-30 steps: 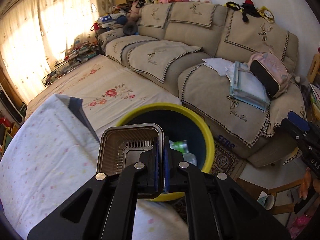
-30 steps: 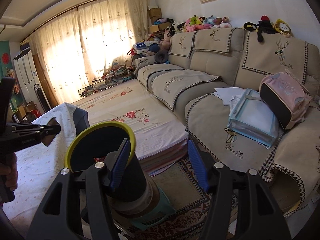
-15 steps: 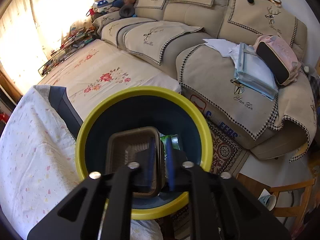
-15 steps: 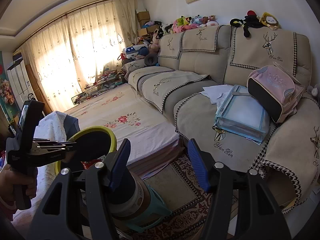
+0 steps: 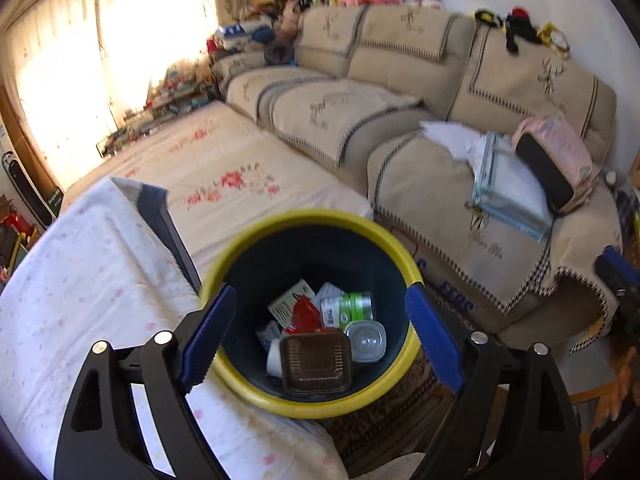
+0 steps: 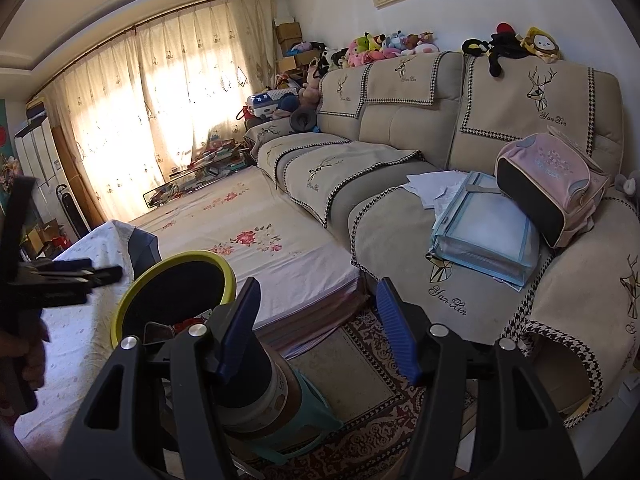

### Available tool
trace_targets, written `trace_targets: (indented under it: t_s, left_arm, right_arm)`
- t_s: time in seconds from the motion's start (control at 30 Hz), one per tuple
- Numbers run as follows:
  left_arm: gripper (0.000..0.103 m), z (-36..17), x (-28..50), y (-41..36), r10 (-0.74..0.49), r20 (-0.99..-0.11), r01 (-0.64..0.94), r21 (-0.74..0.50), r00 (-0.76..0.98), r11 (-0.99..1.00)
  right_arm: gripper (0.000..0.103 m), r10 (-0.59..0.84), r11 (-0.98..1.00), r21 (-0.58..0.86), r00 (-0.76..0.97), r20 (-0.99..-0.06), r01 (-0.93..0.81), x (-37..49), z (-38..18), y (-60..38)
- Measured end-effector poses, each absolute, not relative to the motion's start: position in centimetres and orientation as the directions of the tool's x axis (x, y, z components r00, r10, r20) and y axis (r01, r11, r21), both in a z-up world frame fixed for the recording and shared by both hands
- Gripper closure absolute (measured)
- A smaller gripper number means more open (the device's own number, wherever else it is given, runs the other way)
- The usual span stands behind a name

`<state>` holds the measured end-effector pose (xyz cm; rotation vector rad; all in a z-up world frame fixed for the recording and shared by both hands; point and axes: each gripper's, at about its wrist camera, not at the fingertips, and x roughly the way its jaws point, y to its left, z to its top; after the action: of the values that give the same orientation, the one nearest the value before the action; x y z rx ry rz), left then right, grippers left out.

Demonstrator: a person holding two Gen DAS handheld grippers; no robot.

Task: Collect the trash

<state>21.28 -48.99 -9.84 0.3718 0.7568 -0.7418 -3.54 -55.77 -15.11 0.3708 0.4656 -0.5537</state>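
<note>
A dark bin with a yellow rim stands beside the white cloth table. Inside it lie a brown plastic tray, a clear lidded cup, a green bottle and red and white wrappers. My left gripper is open and empty, just above the bin's mouth. My right gripper is open and empty, to the right of the bin, over the rug. The left gripper also shows at the left edge of the right wrist view.
The table with white dotted cloth lies left of the bin. A beige sofa runs behind, with a pink backpack and a blue folder. A patterned rug covers the floor. A teal stool stands under the bin.
My left gripper opened and let go of the brown tray, which dropped into the bin. The gripper then lifted back a little. My right gripper stayed open with little movement.
</note>
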Motion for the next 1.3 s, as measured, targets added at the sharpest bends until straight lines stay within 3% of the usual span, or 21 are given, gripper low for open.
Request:
trace_targets:
  t_s: [0.13,0.3,0.47,0.73,1.0,1.3]
  left_arm:
    - [0.005,-6.2,19.4,-44.1,-0.515,-0.63,0.686,0.038,0.581,0.727]
    - [0.005,-2.9,17.0,-37.4,-0.487,-0.516,0.601,0.07,0.705,0.796]
    - [0.005,-1.2,15.4,-30.6,-0.415,-0.464,0.495,0.059,0.782,0.867]
    - [0.005,-1.0,13.0,-19.1,-0.234,-0.448,0.286,0.051,0.863,0.957]
    - [0.005,-2.4,9.6,-5.8,-0.015,-0.473,0.007,-0.02,0.881,1.0]
    - [0.005,-3.3,4.5,-0.1,0.009,-0.454,-0.048,-0.076,0.891,0.996]
  right_arm:
    - [0.045,-0.409,0.797,0.204,0.755,-0.512,0.569,-3.3,-14.9,-55.3]
    - [0.045,-0.389,0.815,0.2,0.769,-0.506,0.544,-2.5,-14.4,-54.0]
    - [0.043,-0.35,0.847,0.191,0.791,-0.501,0.495,-1.1,-13.6,-51.7]
    - [0.042,-0.24,0.922,0.164,0.849,-0.47,0.351,2.1,-10.9,-45.6]
    - [0.031,-0.081,0.982,0.122,0.906,-0.415,0.144,5.5,-7.8,-37.8]
    - [0.021,-0.012,0.996,0.073,0.915,-0.404,0.045,5.3,-6.7,-32.3]
